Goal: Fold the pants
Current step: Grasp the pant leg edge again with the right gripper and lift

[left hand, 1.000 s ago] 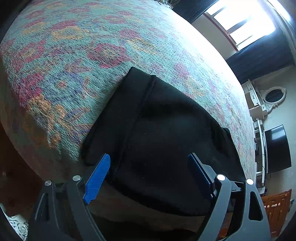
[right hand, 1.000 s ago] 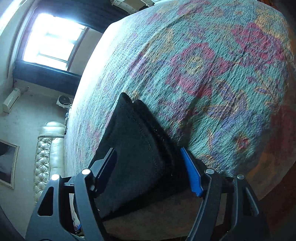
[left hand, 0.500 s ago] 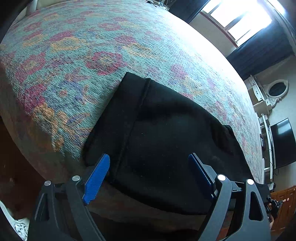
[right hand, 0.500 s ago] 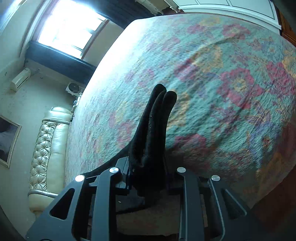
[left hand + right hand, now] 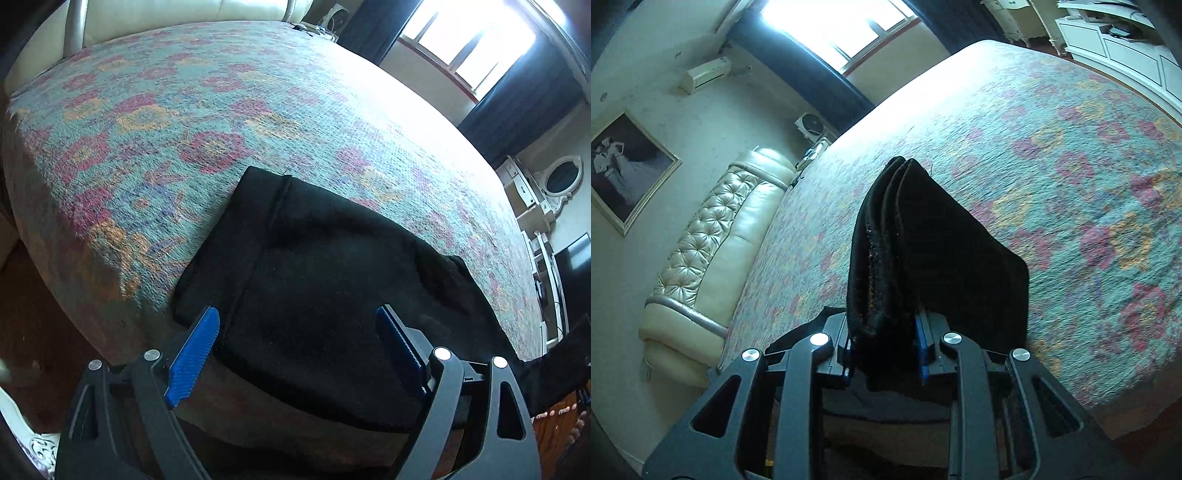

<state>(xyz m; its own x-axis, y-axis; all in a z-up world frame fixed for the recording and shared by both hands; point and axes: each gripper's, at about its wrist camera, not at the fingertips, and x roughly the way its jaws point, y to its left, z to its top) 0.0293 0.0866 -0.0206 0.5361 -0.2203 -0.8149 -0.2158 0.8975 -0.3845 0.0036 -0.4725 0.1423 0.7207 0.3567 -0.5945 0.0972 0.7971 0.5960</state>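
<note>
A pair of black, fleecy fabric pants lay on a bed spread with a woven floral cover in teal, pink and orange, close to the near edge of the bed. The step in hand looked like a fold: one end of the pants had been gathered and raised off the cover, ready to be carried over the part lying flat.

The right gripper, a black frame with blue pads, was clenched on a thick bunch of stacked layers of the pants. The cloth stood up between its jaws and draped away toward the cover. It pointed down at a slant across the bed toward a cream tufted leather headboard.

The left gripper hung over the flat part of the pants, angled steeply down. Its jaws stood wide apart, released, gripping nothing; the black cloth showed in the gap between them, but the blue pads did not pinch it.

By my judgement, the next move called for the right hand to carry its raised end across and lay it squarely on the flat part, edges aligned, while the left stood ready to pin or smooth the cloth.
</note>
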